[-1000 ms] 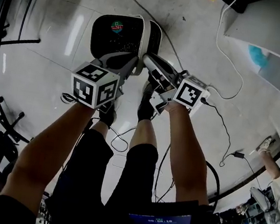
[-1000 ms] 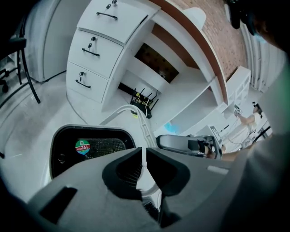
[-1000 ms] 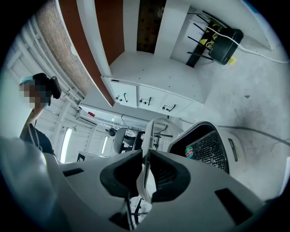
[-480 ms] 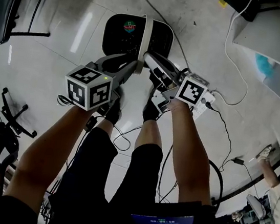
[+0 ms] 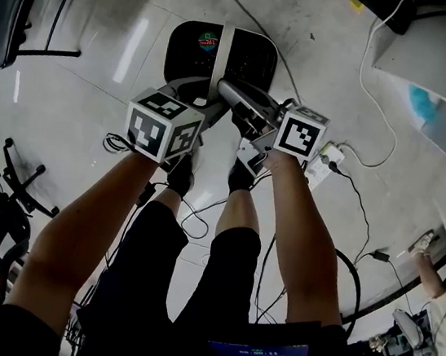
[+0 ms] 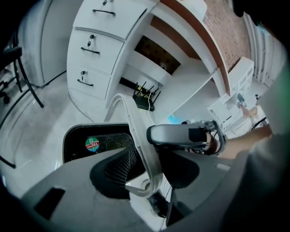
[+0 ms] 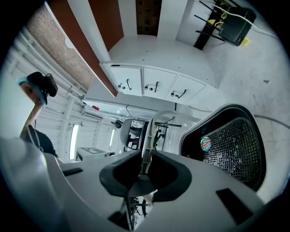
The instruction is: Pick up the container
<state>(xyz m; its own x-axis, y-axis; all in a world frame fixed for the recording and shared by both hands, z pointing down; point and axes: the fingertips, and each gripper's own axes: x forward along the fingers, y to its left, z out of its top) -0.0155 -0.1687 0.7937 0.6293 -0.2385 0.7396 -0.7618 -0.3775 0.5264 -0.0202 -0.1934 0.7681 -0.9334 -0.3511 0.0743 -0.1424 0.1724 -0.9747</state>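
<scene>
Our left gripper has just been opening its fingers, which now stand wide with the white handle loose between them. Our right gripper has its fingers pinched on that handle. The black mesh basket lies just beyond both fingertips, so we judge the right alone carries it.

Head view looks steeply down; left gripper view and right gripper view, close in, share the container and its handle.
</scene>
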